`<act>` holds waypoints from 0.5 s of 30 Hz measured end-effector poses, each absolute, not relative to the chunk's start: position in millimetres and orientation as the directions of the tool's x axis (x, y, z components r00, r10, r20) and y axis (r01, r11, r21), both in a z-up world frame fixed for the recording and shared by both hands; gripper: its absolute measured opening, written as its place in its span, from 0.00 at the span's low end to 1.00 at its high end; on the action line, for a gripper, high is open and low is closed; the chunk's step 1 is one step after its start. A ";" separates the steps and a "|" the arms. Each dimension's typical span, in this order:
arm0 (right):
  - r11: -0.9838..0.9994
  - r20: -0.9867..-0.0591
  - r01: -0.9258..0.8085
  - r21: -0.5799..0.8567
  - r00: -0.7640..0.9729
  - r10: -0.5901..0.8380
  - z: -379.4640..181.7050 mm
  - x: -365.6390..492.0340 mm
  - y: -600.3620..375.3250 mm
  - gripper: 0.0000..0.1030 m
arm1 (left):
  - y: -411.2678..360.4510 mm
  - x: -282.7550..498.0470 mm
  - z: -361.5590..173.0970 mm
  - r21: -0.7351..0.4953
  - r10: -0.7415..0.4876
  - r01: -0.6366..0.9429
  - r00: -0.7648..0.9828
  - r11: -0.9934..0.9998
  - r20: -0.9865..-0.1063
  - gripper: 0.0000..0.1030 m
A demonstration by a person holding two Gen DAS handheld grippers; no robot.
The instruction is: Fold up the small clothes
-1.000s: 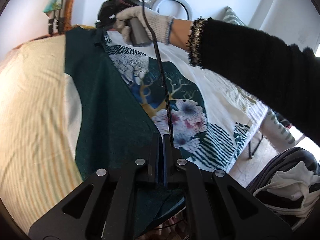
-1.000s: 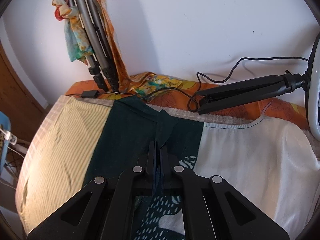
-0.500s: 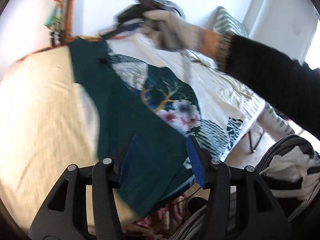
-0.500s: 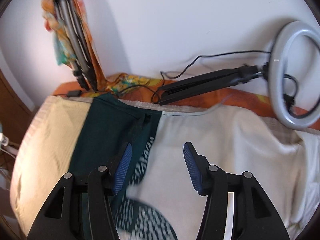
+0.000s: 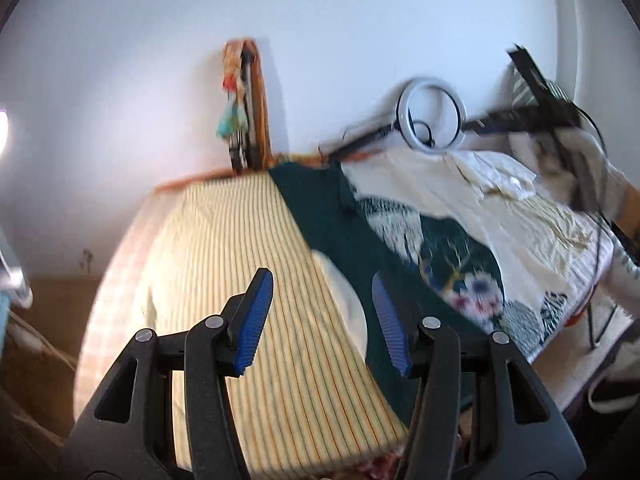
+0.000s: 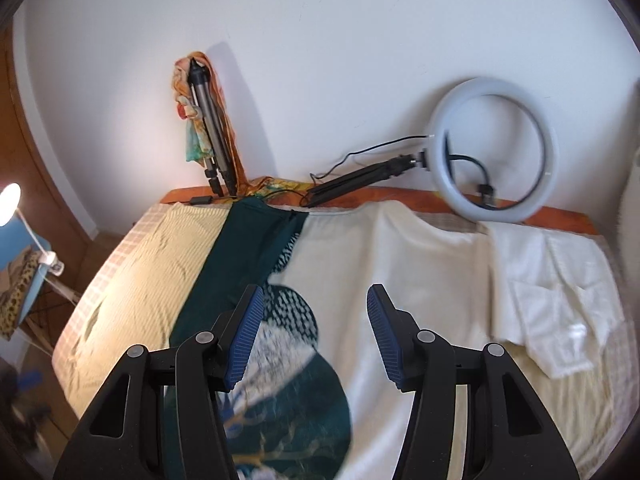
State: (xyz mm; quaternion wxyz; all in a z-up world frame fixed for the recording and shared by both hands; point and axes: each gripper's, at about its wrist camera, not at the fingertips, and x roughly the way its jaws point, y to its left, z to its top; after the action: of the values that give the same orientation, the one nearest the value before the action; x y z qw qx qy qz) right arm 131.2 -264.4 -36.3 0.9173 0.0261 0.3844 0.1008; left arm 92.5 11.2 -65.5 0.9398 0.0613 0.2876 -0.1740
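A dark green and white garment with a tree-and-flower print [image 5: 452,256] lies flat on the bed, one green side folded over along its left edge [image 6: 236,264]. My left gripper [image 5: 326,320] is open and empty above the striped sheet and the garment's left edge. My right gripper [image 6: 316,334] is open and empty above the garment's printed middle. The right gripper also shows blurred at the far right of the left wrist view [image 5: 560,128], held by a gloved hand.
A striped yellow sheet [image 5: 240,248] covers the bed's left part. White folded cloths [image 6: 556,292] lie at the right. A ring light [image 6: 492,148] on a black arm and a folded tripod [image 6: 212,132] lean on the wall behind the bed. A lamp [image 6: 10,200] glows left.
Both grippers were shut on the garment's green edge one second ago. They have opened, let it go and pulled back up, the right one moving right.
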 end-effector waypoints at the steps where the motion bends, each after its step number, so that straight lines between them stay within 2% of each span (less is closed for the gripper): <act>1: 0.980 -0.698 -0.162 0.118 0.688 0.198 -34.7 121.2 -271.2 0.51 | 7.7 96.7 -58.4 0.032 -0.281 0.357 0.783 0.933 -0.556 0.52; 5: 0.985 -0.694 -0.146 0.095 0.700 0.171 -31.7 98.8 -291.5 0.51 | -16.0 106.9 -25.1 0.083 -0.283 0.375 0.811 0.923 -0.512 0.52; 9: 0.989 -0.693 -0.120 0.084 0.707 0.144 -34.6 81.2 -316.8 0.51 | -50.0 108.1 -5.4 0.080 -0.341 0.432 0.800 0.898 -0.493 0.52; 15: 0.987 -0.707 -0.064 0.145 0.691 0.149 -48.6 61.7 -364.8 0.51 | -109.3 96.7 -29.1 0.016 -0.447 0.542 0.708 0.840 -0.547 0.52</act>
State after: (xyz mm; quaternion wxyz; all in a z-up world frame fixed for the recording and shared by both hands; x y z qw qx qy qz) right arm 61.7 -364.8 -48.6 0.9179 0.0546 0.3886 0.0581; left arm 96.7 -109.3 -29.1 0.9201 0.0877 0.2714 -0.2685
